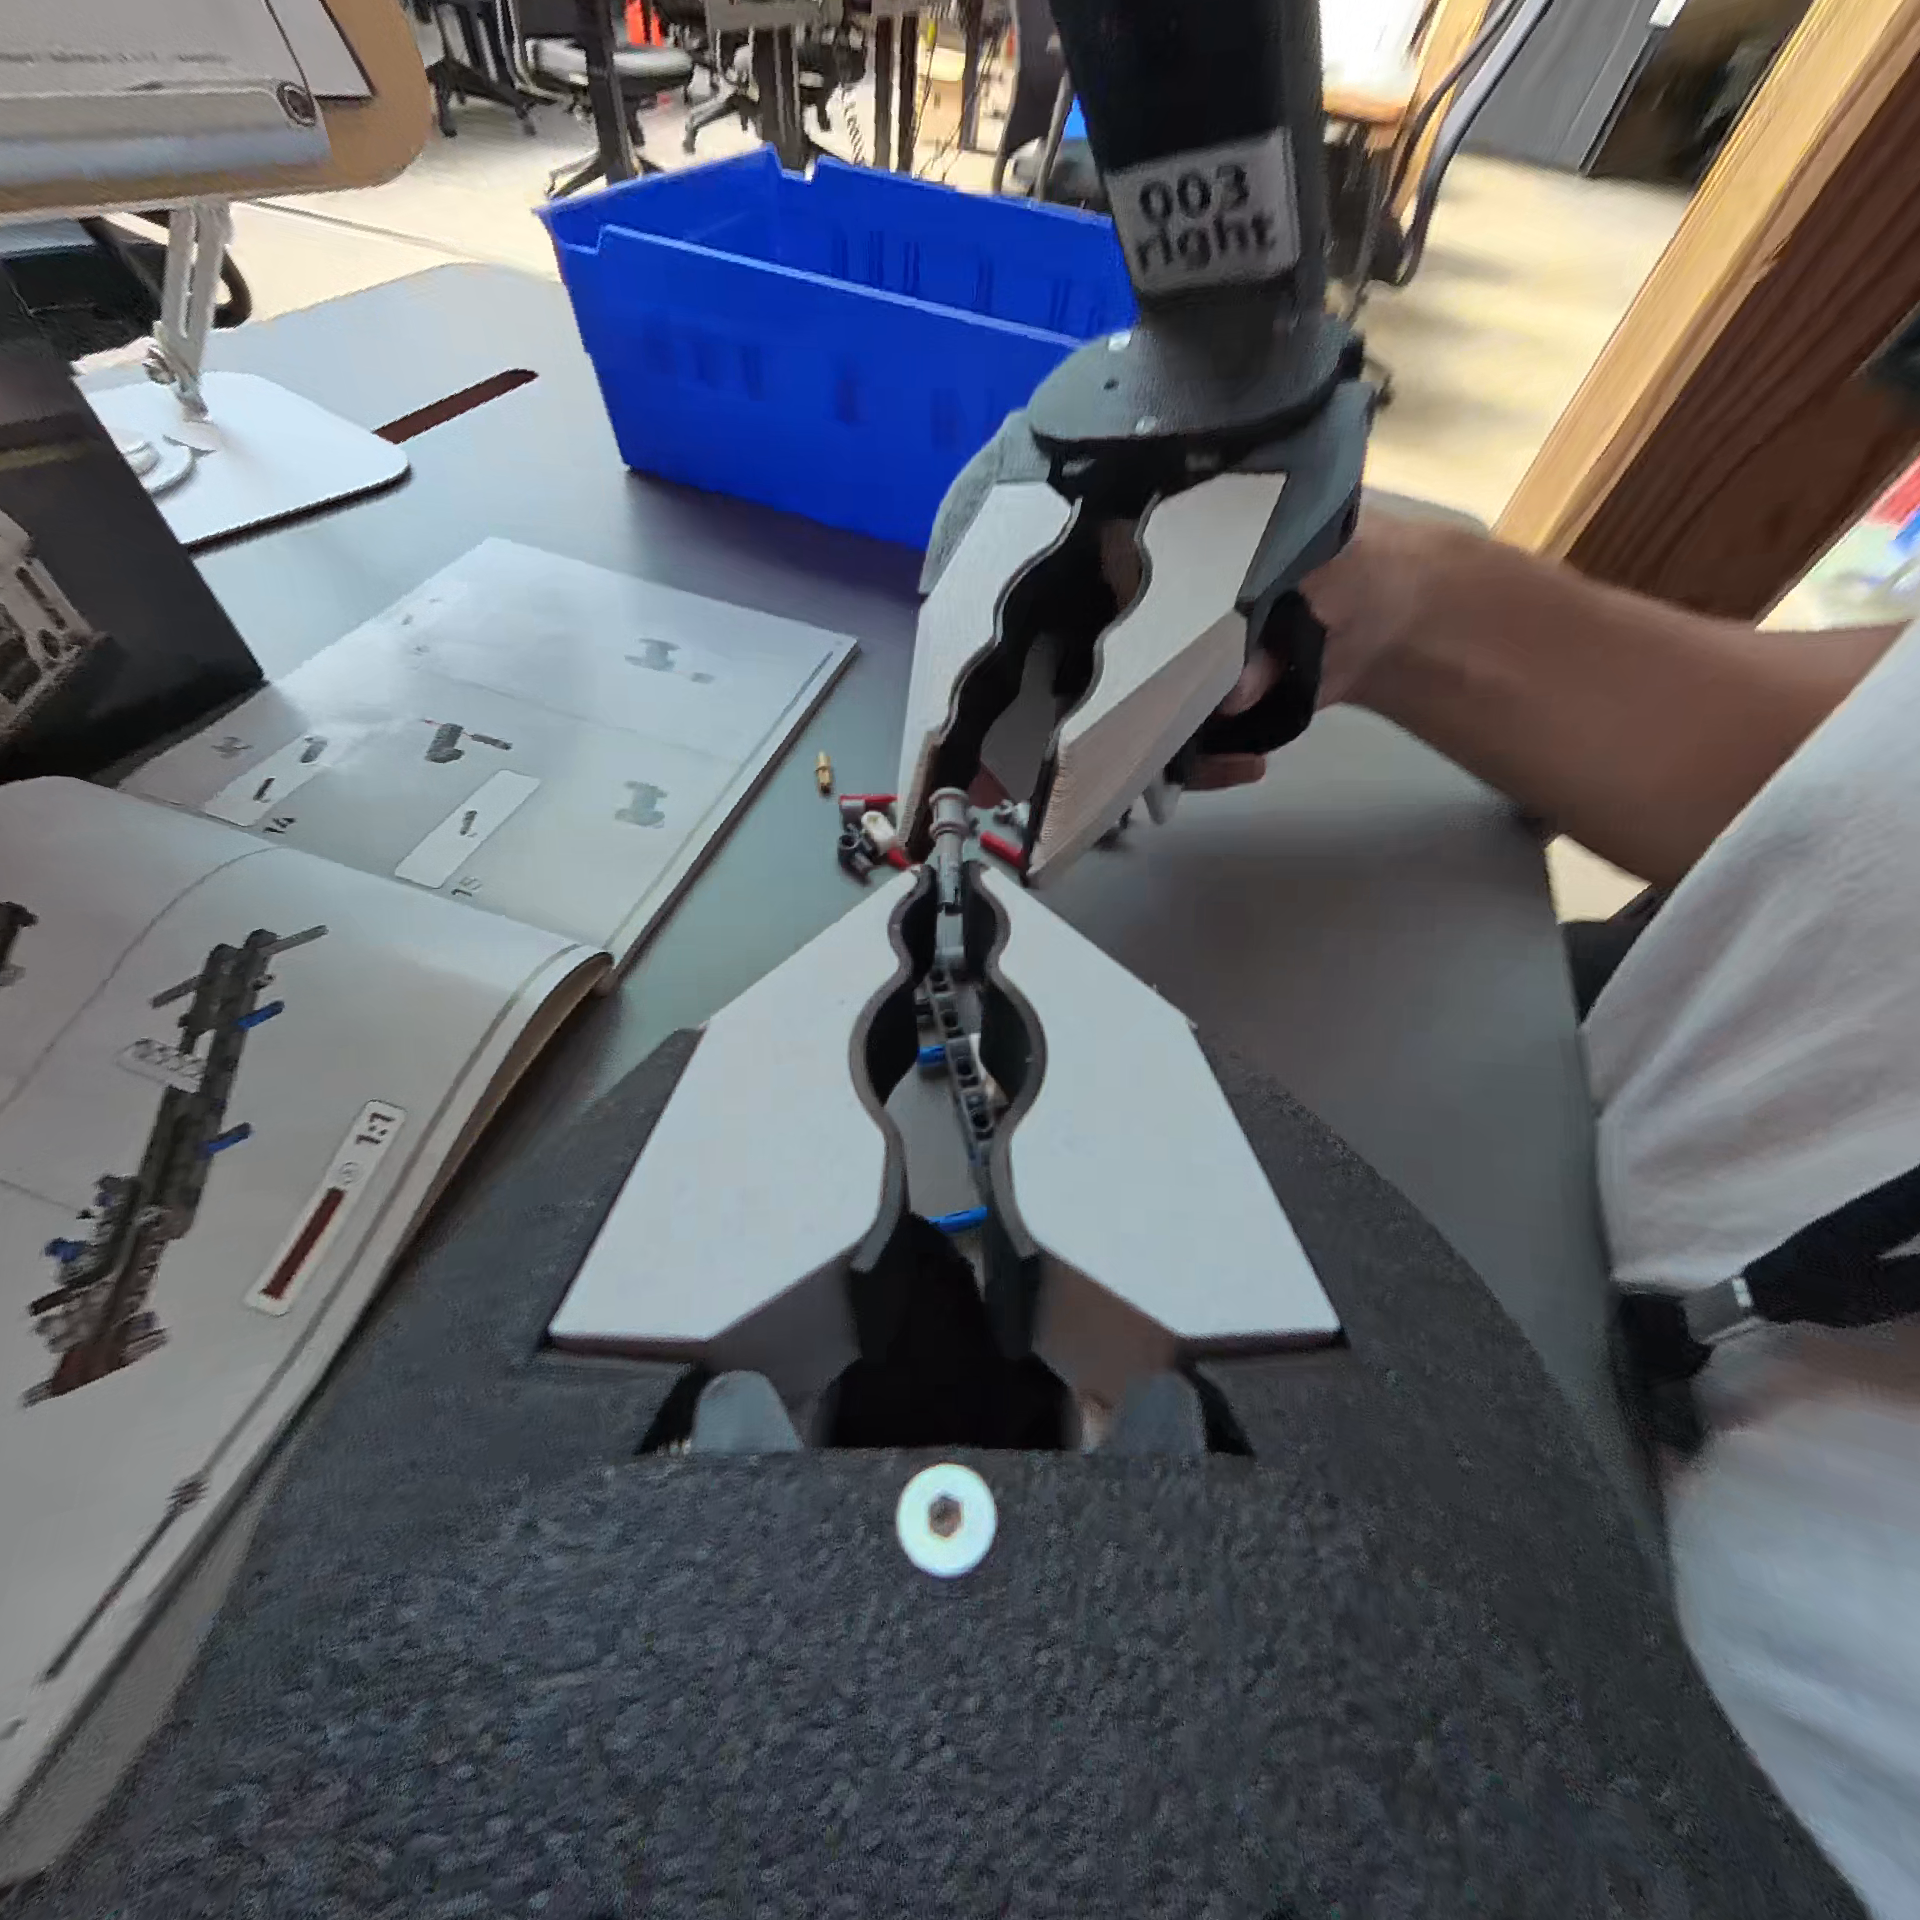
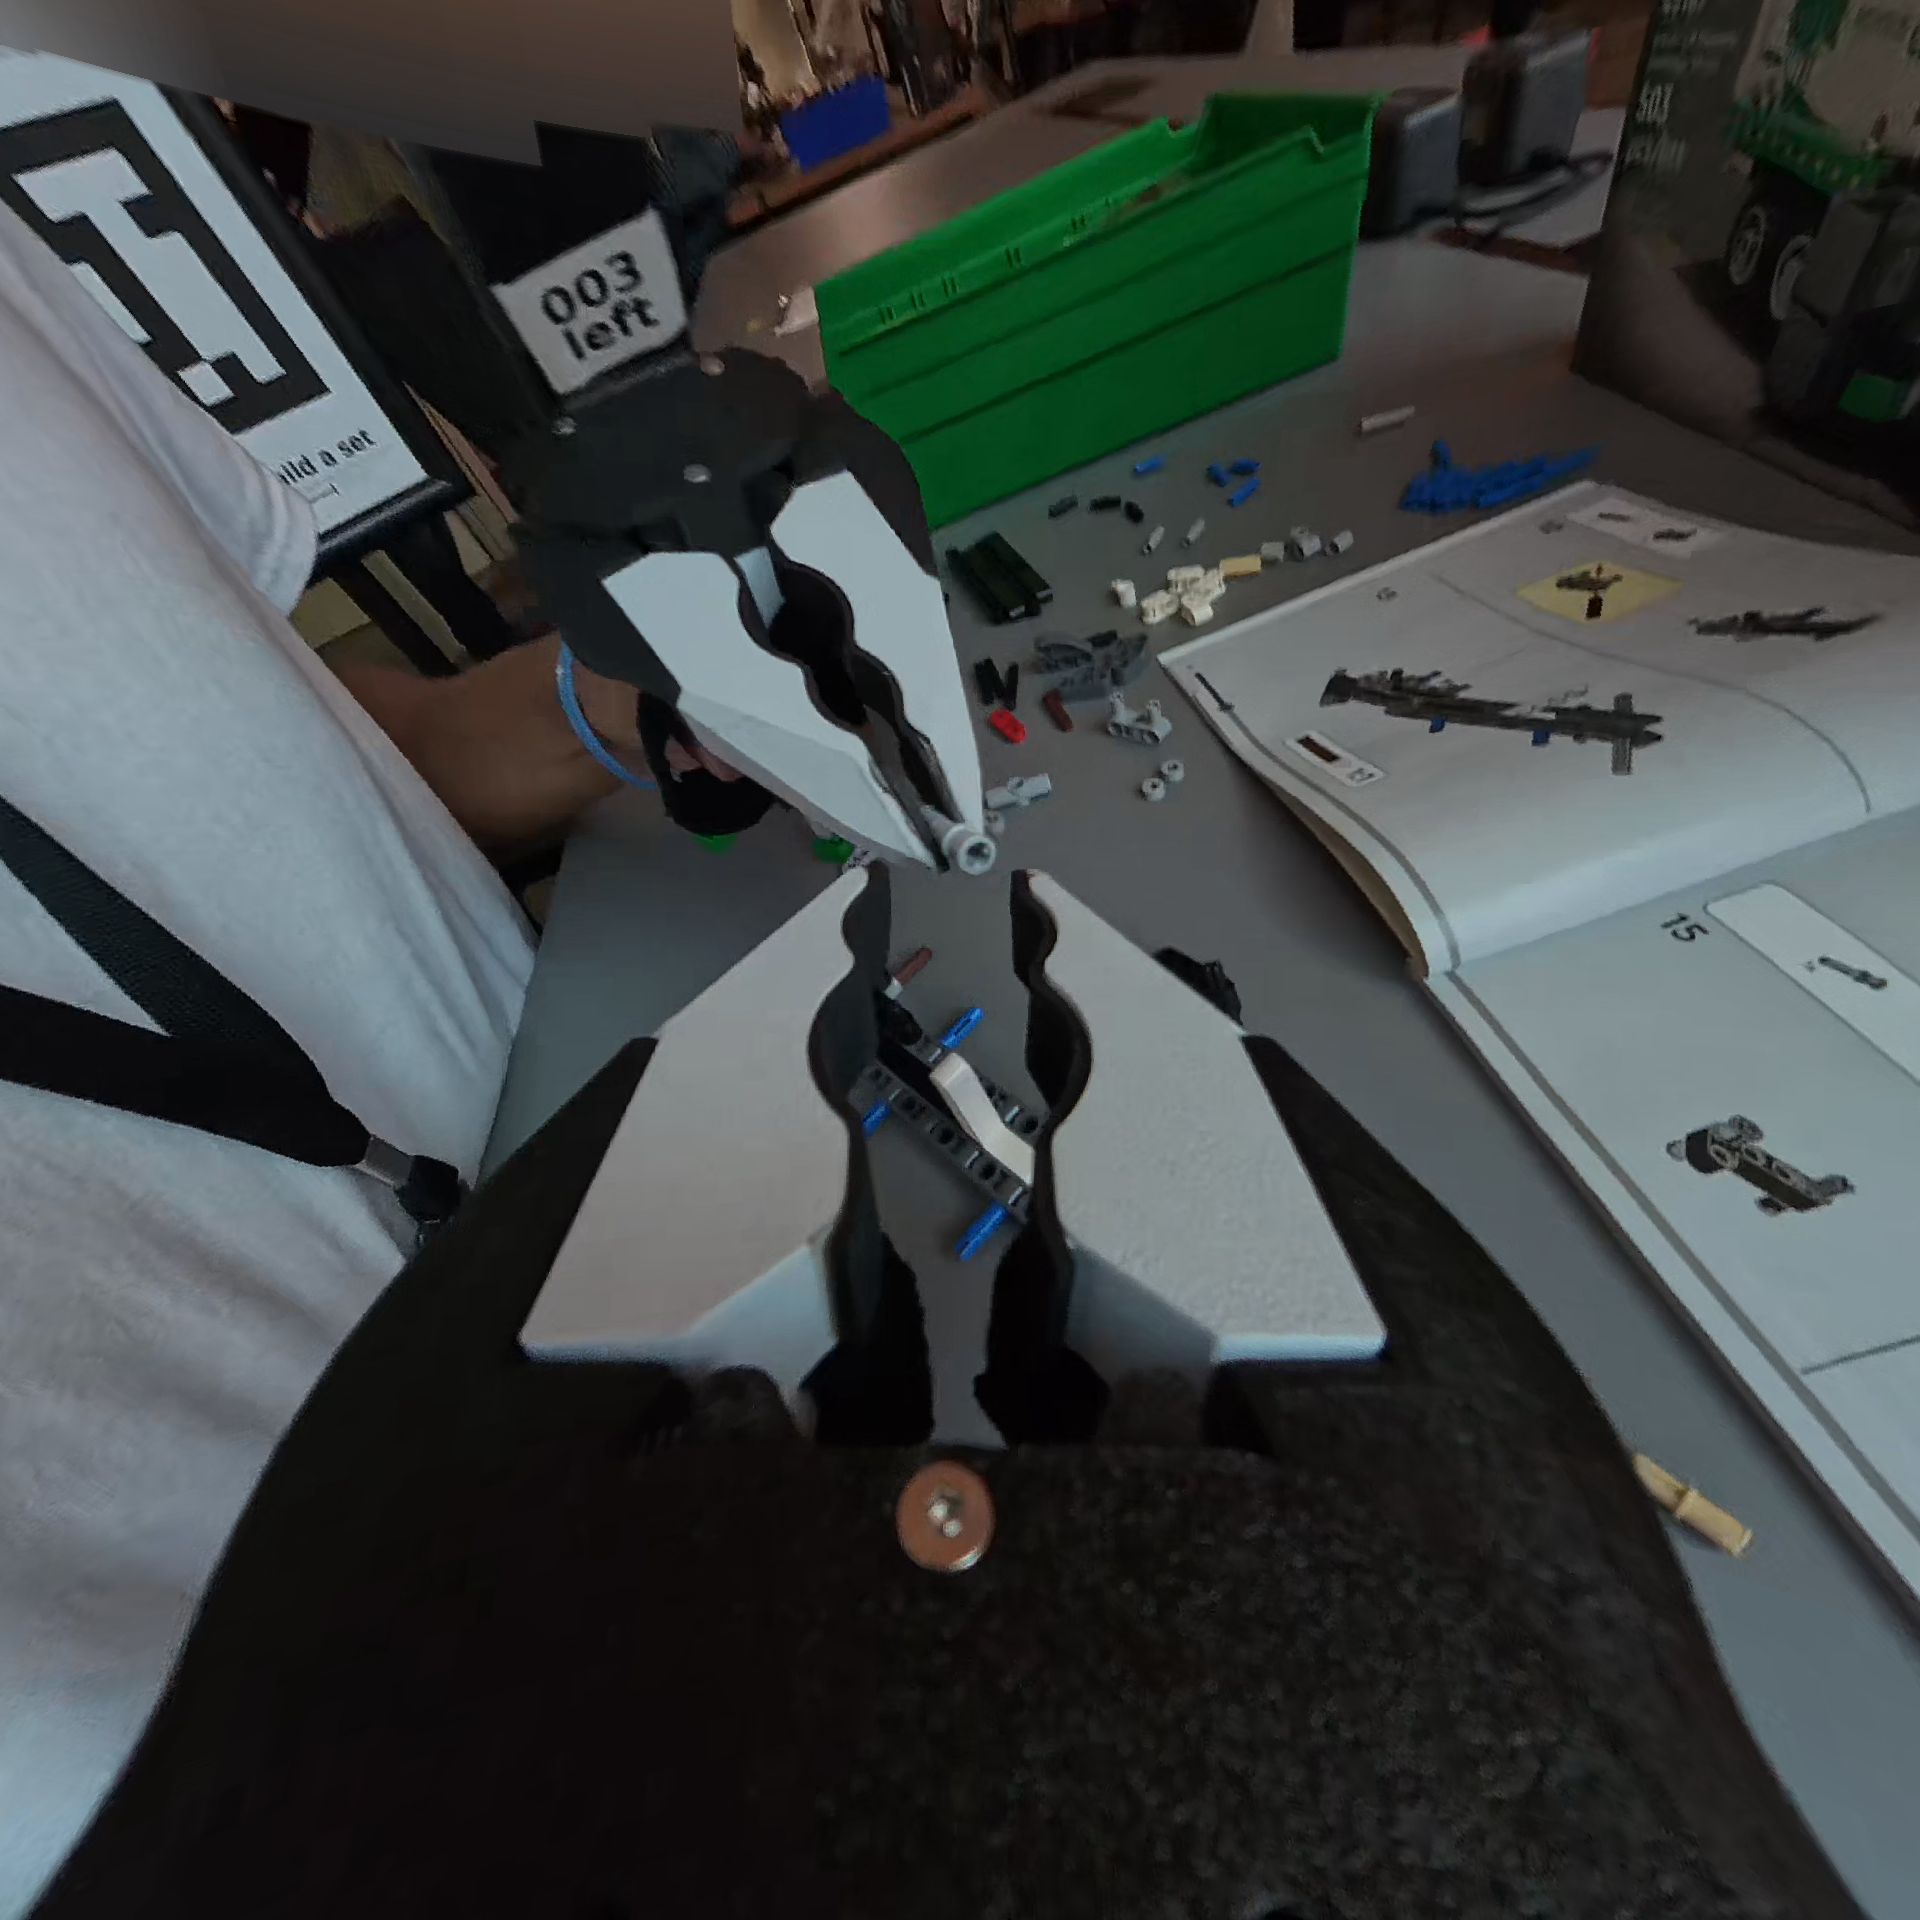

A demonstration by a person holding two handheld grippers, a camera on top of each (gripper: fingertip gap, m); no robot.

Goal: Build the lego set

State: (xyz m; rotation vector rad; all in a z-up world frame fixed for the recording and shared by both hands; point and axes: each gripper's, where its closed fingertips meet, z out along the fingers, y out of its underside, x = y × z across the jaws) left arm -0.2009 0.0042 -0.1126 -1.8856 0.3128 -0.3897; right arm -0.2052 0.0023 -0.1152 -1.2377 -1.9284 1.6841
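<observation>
Our left hand-held gripper [image 1: 948,883] is closed on a slim dark axle piece [image 2: 961,847] with a light grey end sticking out past the tips, while our right hand-held gripper [image 2: 940,883] hangs just in front of it with its fingers parted and nothing between them. Below on the worktop [image 2: 665,935] lies the grey beam sub-assembly [image 2: 951,1122] with blue pins, only a short stretch of the build. Judging by the scattered loose parts [image 2: 1184,597] and the open instruction booklet [image 2: 1558,790], we reckon most steps remain.
</observation>
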